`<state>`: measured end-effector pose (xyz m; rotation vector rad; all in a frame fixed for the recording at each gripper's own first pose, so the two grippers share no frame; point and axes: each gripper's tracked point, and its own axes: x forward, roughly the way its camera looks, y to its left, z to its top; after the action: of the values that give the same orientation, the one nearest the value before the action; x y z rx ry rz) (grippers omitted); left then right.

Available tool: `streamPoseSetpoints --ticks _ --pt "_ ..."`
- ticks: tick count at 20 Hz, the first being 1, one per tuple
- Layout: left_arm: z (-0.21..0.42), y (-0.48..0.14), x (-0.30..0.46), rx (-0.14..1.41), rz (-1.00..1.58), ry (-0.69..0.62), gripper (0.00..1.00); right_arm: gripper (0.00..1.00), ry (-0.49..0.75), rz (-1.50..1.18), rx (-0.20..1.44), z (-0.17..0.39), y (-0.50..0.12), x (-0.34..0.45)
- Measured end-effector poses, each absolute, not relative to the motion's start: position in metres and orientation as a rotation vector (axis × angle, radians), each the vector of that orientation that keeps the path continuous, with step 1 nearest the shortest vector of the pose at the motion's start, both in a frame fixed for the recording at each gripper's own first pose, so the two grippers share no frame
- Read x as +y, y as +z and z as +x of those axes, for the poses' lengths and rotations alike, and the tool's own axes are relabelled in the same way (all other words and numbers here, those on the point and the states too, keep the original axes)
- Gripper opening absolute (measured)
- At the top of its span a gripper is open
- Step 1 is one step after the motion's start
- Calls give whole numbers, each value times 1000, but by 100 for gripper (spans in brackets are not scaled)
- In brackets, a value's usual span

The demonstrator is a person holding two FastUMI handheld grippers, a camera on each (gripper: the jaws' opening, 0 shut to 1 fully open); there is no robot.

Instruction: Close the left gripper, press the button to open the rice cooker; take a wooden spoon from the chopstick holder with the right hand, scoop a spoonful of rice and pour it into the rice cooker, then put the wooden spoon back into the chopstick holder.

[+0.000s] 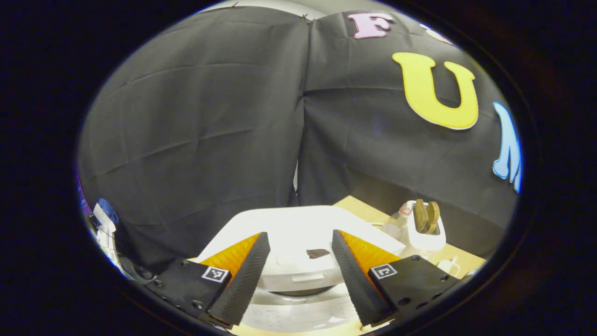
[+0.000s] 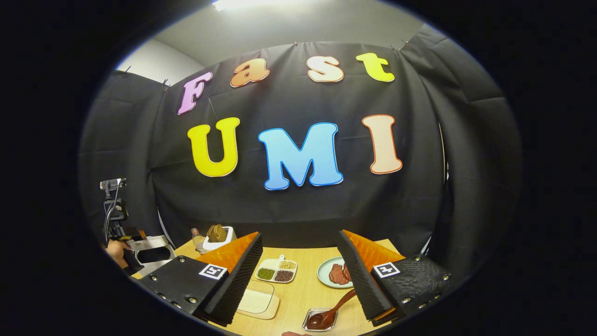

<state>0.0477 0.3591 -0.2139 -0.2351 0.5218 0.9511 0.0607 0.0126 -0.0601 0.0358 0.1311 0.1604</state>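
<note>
Left gripper [image 1: 298, 275] fingers spread over rice cooker [image 1: 298, 233], base cut off; right gripper [image 2: 298, 275] fingers spread, empty.

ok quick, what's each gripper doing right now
left gripper: open, holding nothing, above the rice cooker
right gripper: open, holding nothing

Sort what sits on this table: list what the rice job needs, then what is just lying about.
Needed: white rice cooker with closed lid; white chopstick holder with brown wooden spoons; shallow pale tray of white rice.

Lying about: divided white dish of beans; pale green plate of meat; small metal tray with dark spoon.
</note>
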Motion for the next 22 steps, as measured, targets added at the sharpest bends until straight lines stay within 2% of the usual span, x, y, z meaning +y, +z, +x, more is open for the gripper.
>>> streamPoseSetpoints --ticks 9,22 --pt "46 -260 348 617 -227 905 95 98 143 49 157 53 -68 16" --pt "42 -285 344 674 -219 862 96 98 146 57 182 44 -75 25"
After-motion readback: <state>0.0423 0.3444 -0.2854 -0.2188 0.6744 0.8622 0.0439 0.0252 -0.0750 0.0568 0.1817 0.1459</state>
